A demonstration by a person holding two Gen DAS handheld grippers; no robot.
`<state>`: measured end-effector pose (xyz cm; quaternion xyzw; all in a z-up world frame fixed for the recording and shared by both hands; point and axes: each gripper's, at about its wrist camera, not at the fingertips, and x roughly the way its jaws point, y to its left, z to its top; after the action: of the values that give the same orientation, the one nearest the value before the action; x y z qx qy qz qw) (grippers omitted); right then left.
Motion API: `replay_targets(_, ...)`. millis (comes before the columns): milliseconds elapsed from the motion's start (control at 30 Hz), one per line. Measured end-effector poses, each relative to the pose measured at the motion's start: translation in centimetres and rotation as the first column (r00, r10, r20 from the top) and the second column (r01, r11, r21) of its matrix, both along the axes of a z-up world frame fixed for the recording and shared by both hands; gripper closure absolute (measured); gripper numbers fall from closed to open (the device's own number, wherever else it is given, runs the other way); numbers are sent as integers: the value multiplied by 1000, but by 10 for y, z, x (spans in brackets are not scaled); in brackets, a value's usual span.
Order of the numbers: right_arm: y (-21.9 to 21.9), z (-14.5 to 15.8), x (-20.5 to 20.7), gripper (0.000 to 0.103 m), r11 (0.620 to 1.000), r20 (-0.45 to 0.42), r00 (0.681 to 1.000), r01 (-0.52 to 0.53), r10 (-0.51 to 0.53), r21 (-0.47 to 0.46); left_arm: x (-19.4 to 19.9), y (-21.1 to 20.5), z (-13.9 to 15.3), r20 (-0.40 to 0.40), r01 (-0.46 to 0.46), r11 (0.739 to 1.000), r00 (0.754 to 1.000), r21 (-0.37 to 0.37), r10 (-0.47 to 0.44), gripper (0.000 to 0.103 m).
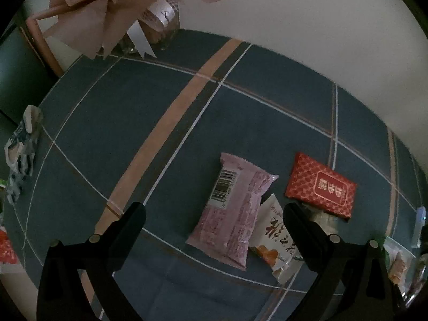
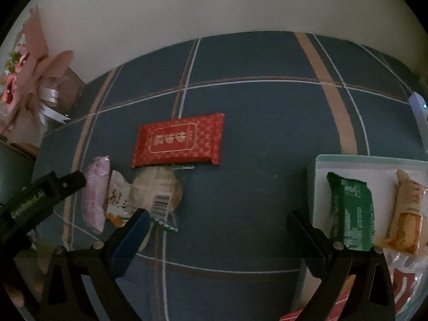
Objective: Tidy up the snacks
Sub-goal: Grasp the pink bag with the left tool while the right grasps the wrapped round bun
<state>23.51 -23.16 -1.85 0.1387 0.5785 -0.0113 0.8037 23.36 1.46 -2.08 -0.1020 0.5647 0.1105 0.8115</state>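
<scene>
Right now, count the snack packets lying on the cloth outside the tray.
4: the red packet farthest back, then a row in front of it: pink packet leftmost, white packet beside it, clear-wrapped pastry partly under the red one. More may be hidden.

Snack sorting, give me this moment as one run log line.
left gripper: open, empty, over pink packet | right gripper: open, empty | tray: holds green packet | red packet: on cloth

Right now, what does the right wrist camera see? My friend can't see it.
An open right gripper hovers over a blue plaid tablecloth. A red packet lies ahead, and a pale tray on the right holds a green snack.
</scene>
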Motion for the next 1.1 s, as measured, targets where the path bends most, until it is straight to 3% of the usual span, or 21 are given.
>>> replay_targets(400, 23, -4, 5, 1, 999, 47, 998, -34, 33, 12, 11, 1, -12, -3, 21, 1000, 1000, -7, -21, 1)
replay_targets(500, 33, -10, 13, 9, 999, 58, 997, -45, 44, 17, 16, 0, -21, -13, 27, 999, 1000, -21, -27, 5)
replay_targets(567, 40, -13, 17, 14, 998, 71, 996, -59, 57, 19, 17, -2, -24, -20, 32, 999, 999, -26, -33, 17)
replay_targets(700, 49, -19, 22, 27, 997, 85, 994, -69, 67, 21, 21, -5, -29, -31, 43, 997, 999, -61, -45, 29)
replay_targets(867, 54, -22, 27, 46, 996, 94, 993, -77, 73, 34, 26, -6, -34, -48, 49, 995, 997, -89, -54, 56)
replay_targets(967, 57, -22, 28, 50, 997, 91, 993, -73, 70, 31, 29, -7, -29, -41, 51, 996, 998, -74, -54, 63)
replay_targets(1100, 57, -18, 28, 51, 998, 90, 994, -65, 62, 25, 27, -8, -19, -25, 43, 996, 999, -82, -45, 64)
